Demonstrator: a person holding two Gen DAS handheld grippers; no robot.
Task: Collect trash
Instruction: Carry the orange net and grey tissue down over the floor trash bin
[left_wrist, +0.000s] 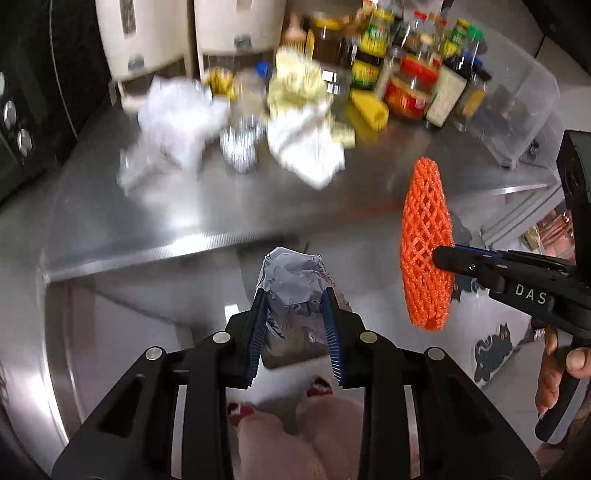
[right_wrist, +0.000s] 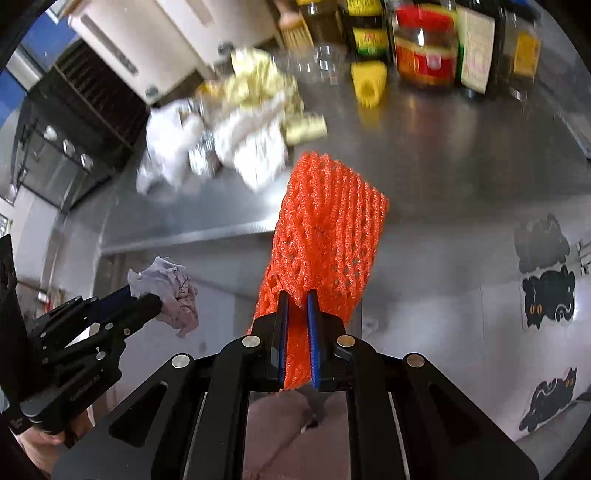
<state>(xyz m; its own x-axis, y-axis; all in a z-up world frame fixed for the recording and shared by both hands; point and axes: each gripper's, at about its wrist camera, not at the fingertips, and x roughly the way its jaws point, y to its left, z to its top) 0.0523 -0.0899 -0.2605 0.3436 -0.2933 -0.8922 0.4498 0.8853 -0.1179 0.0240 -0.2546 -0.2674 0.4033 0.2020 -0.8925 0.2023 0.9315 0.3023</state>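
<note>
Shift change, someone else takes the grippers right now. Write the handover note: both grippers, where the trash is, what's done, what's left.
Left gripper: shut on a crumpled paper ball, held off the front edge of the steel counter.
Right gripper: shut on an orange foam net sleeve, also lifted clear of the counter.
Done: two pieces picked up.
Left: both still need binning; no bin shows in either view. On the counter remain white crumpled paper, a foil cup, a white wrapper and yellowish scraps. Jars and bottles at the back look like stock, not trash.
</note>
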